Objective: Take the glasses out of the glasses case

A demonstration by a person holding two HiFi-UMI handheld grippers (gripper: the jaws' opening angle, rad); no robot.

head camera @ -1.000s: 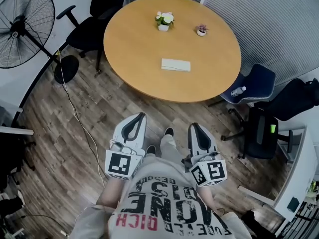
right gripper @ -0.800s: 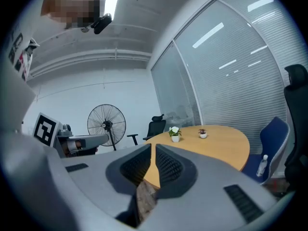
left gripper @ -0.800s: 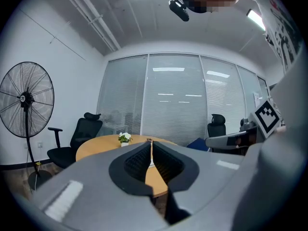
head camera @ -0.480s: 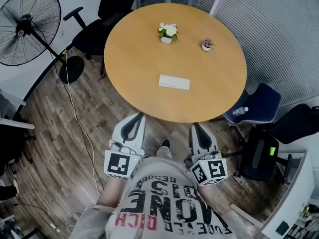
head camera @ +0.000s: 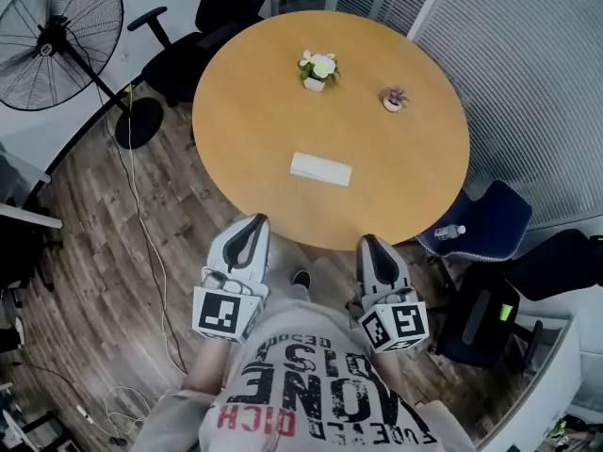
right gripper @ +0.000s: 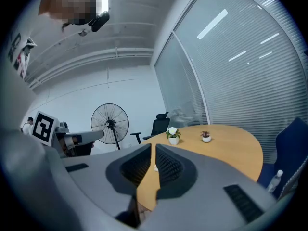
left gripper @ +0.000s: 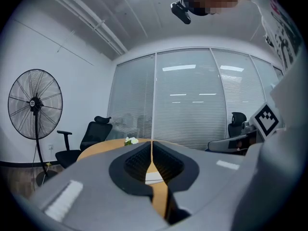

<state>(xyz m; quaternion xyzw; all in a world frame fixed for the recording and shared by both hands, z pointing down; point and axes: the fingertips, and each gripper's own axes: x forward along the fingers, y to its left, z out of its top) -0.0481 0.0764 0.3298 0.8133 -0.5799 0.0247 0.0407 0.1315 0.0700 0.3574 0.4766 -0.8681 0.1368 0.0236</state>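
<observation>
Two smooth grey tools, the left gripper (head camera: 252, 220) and right gripper (head camera: 367, 241), both have their jaws pressed together on nothing, near the edge of the round wooden counter (head camera: 254, 92). A flat white rectangular glasses case (head camera: 320, 169) lies on it.

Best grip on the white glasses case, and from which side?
Likely across its narrow width near one end, coming down from the near edge of the round wooden table: the white rectangular glasses case lies flat, long side toward the person, close to that edge.

The left hand-held gripper (head camera: 254, 220) and the right hand-held gripper (head camera: 366, 241) are side by side at waist height, pointing forward, both with jaws closed on nothing.
</observation>
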